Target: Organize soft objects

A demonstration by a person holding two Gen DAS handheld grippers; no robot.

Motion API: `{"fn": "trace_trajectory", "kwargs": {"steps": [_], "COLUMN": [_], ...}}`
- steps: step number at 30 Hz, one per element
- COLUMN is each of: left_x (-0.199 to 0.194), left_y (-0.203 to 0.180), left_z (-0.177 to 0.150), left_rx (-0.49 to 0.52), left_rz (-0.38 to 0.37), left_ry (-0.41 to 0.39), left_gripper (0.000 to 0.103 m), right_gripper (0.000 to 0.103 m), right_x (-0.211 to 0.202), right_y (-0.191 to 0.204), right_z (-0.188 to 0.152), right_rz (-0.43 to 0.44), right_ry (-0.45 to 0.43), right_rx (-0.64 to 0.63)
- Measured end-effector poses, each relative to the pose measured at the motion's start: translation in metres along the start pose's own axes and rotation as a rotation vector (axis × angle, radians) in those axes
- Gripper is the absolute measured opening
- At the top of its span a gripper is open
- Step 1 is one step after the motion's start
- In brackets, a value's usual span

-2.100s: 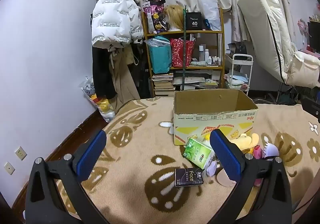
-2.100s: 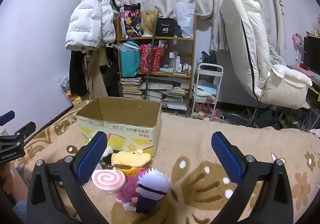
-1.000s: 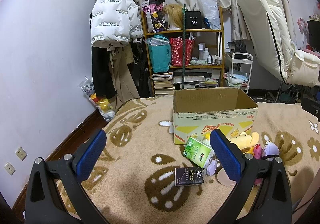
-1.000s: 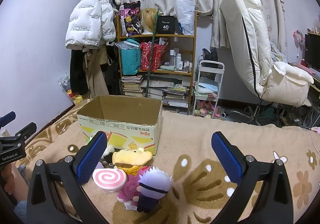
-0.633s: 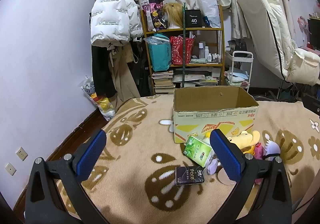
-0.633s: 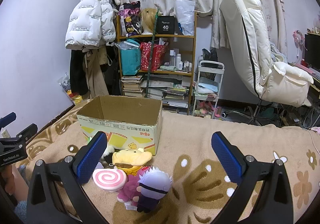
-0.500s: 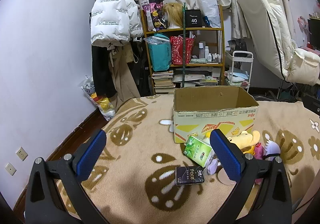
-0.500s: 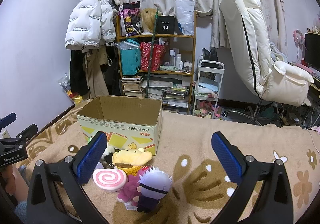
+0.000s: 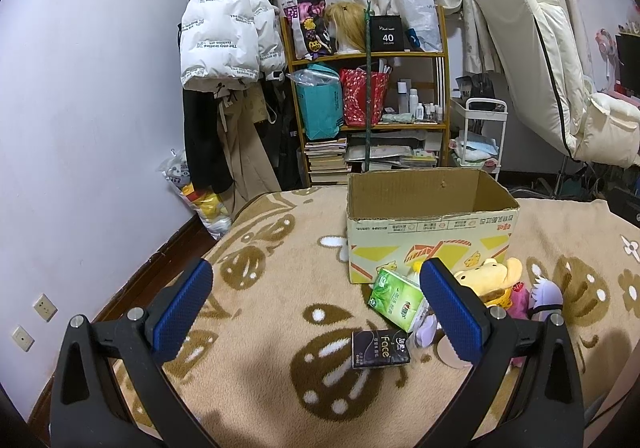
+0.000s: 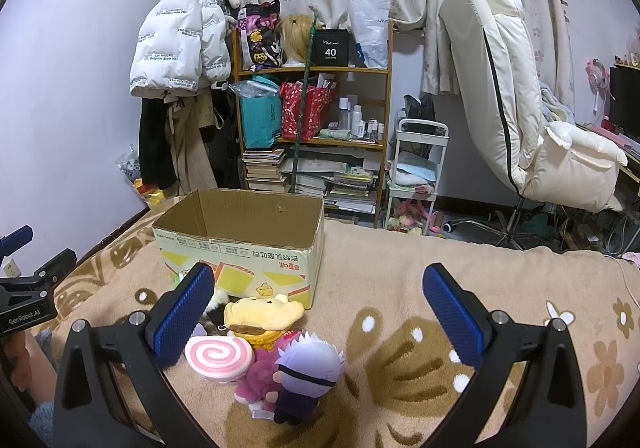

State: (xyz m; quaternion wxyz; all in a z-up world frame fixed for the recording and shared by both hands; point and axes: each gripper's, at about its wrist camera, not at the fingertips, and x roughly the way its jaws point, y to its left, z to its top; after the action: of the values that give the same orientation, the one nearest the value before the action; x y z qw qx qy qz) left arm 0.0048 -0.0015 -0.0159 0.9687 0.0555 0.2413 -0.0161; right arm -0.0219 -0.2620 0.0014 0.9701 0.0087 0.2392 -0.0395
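Note:
An open cardboard box [image 9: 428, 236] [image 10: 248, 248] stands on a beige patterned blanket. In front of it lie a green tissue pack [image 9: 396, 298], a black tissue pack [image 9: 380, 348], a yellow plush [image 10: 260, 314] [image 9: 486, 278], a pink swirl plush [image 10: 219, 358] and a white-haired doll [image 10: 306, 372]. My left gripper [image 9: 318, 312] hangs open above the blanket, left of the pile. My right gripper [image 10: 320, 314] is open too, above the plush toys, with nothing between its fingers.
A cluttered wooden shelf [image 10: 316, 116], a white jacket on a rack [image 9: 224, 36], a small white cart [image 10: 418, 168] and a cream recliner chair [image 10: 520, 100] stand behind the bed. The left gripper's body [image 10: 28, 300] shows at the right view's left edge.
Both grippers stay open and hold almost still; the views have only shifted slightly. Nothing on the blanket has moved.

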Motion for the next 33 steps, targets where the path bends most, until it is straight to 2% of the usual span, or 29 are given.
{"fn": "trace_trajectory", "kwargs": {"steps": [8,12,17,19,21,25,26,29,33], "left_x": [0.005,0.013,0.025,0.033,0.042,0.064,0.068,0.081,0.095], "left_y": [0.002,0.002,-0.002,-0.003,-0.004,-0.007,-0.006,-0.008,-0.016], "left_z": [-0.003,-0.003,-0.001,-0.001,-0.002,-0.004,-0.004,-0.005,-0.006], "left_rx": [0.004,-0.02,-0.017,-0.008,-0.002,-0.021,0.014,0.028,0.075], "left_rz": [-0.012,-0.031,-0.051,-0.055,-0.067,-0.082,-0.058,-0.054,-0.048], "left_ry": [0.001,0.054,0.118,0.129,0.177,0.201,0.23,0.276,0.299], "left_gripper": [0.102,0.102,0.102,0.102,0.102,0.102,0.102,0.102,0.102], "right_gripper": [0.103,0.103,0.103,0.103,0.103,0.103,0.103,0.103,0.103], "right_x": [0.002,0.006,0.023,0.031,0.039,0.052,0.056,0.068,0.081], "right_y": [0.004,0.007,0.0,-0.005,-0.013,-0.026,-0.03,-0.036,-0.035], "right_z": [-0.01,-0.019,-0.02,-0.024,-0.025,-0.032,-0.031,-0.03,-0.035], "right_rz": [-0.014,-0.016,0.009,0.015,0.025,0.049,0.056,0.079,0.116], "right_ry": [0.019,0.064,0.164,0.219,0.265,0.359,0.377,0.439,0.501], "right_rx": [-0.007,-0.005,0.031,0.063,0.098,0.181,0.196,0.232,0.253]}}
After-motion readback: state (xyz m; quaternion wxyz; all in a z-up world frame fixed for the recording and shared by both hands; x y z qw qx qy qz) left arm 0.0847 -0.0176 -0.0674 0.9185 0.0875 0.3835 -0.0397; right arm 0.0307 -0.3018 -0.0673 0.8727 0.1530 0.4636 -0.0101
